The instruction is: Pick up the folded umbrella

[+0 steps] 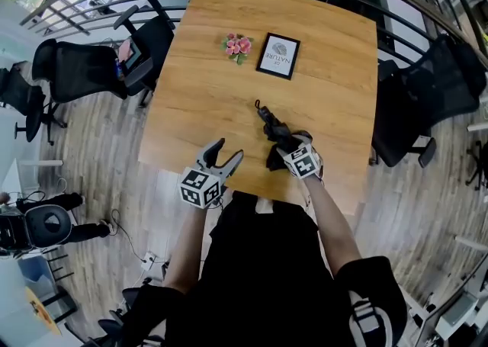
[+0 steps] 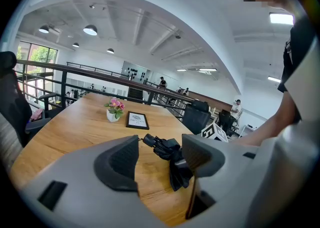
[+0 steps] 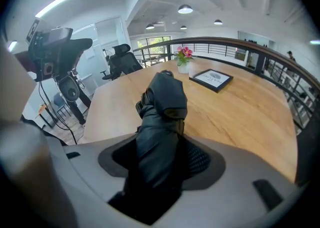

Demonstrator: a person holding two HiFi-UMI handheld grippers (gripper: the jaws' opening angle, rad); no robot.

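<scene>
Folded umbrella (image 1: pixel 268 118) clamped in right gripper (image 1: pixel 290 143), left gripper (image 1: pixel 229 149) gaping, wooden table (image 1: pixel 213 86), office chairs (image 1: pixel 76 71) around.

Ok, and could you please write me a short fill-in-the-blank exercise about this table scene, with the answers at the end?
1. The right gripper is shut on the black folded umbrella, while the left gripper is open and holds ____.
2. The flowers in the small white pot are ____ in colour.
3. In the head view, that pot stands to the ____ of the framed picture on the wooden table.
Answers: nothing; pink; left.
</scene>
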